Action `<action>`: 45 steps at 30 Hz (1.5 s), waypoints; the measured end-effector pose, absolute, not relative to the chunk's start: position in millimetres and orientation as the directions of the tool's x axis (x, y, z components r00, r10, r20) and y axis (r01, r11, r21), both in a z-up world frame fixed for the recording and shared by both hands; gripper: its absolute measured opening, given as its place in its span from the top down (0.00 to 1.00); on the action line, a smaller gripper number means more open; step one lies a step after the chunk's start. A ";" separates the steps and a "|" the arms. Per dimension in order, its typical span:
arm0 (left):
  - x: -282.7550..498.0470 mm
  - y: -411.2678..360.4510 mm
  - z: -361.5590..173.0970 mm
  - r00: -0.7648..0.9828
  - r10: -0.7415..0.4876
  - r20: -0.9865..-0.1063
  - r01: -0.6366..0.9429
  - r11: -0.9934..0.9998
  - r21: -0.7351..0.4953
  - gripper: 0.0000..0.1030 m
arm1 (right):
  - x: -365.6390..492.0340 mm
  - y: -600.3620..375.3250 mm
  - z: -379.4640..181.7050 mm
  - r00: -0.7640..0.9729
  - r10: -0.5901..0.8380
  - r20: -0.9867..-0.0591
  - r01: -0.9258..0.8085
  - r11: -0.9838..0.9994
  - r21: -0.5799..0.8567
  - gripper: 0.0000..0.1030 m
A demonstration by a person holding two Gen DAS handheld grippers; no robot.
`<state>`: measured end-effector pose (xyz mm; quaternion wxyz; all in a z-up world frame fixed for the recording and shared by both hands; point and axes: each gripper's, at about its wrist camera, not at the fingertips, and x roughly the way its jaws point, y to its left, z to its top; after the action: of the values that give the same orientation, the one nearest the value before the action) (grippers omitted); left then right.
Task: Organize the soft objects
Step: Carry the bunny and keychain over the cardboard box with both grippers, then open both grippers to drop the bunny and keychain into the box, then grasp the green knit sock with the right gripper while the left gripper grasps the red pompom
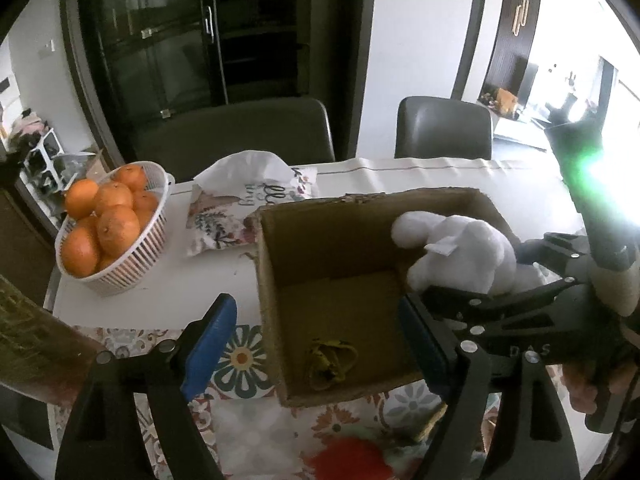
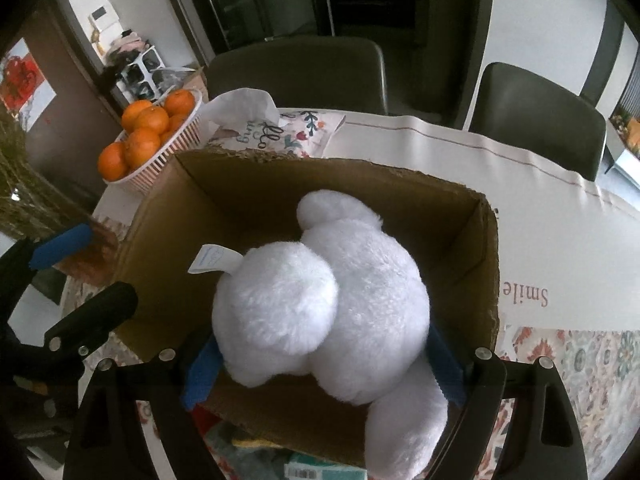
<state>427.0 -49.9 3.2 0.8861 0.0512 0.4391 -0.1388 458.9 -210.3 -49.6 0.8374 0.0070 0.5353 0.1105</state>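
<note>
Right hand-held gripper [image 2: 324,364] grips the white plush toy [image 2: 332,308] over the open cardboard box [image 2: 486,264], so next it should lower and release, while the left hand-held gripper [image 1: 316,340] waits open.

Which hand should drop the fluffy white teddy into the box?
Right. The right gripper already clamps the white plush toy over the open cardboard box. The left gripper is open and holds nothing.

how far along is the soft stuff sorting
Done: a small yellow item already lies in the cardboard box. In hand: the right tool grips the white plush toy over the box. Left: letting it go, and possibly the floral pillow behind. The left tool is open.
</note>
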 end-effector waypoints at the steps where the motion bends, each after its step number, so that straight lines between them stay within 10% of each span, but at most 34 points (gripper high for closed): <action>1: 426.2 -48.3 4.3 0.578 -0.198 -0.792 0.286 0.958 -0.031 0.18 | 459.5 -209.2 -49.1 0.401 0.191 -0.896 -0.182 0.975 0.127 0.14; 45: 300.0 -13.6 24.4 0.597 -0.144 -0.789 0.304 0.951 0.056 0.14 | 319.8 -167.8 -7.0 0.421 0.102 -0.901 -0.251 0.968 -0.007 0.12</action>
<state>300.0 -13.6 24.4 0.8888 0.0924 0.4308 -0.1260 319.8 -167.8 -7.0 0.8400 -0.0703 0.5277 0.1050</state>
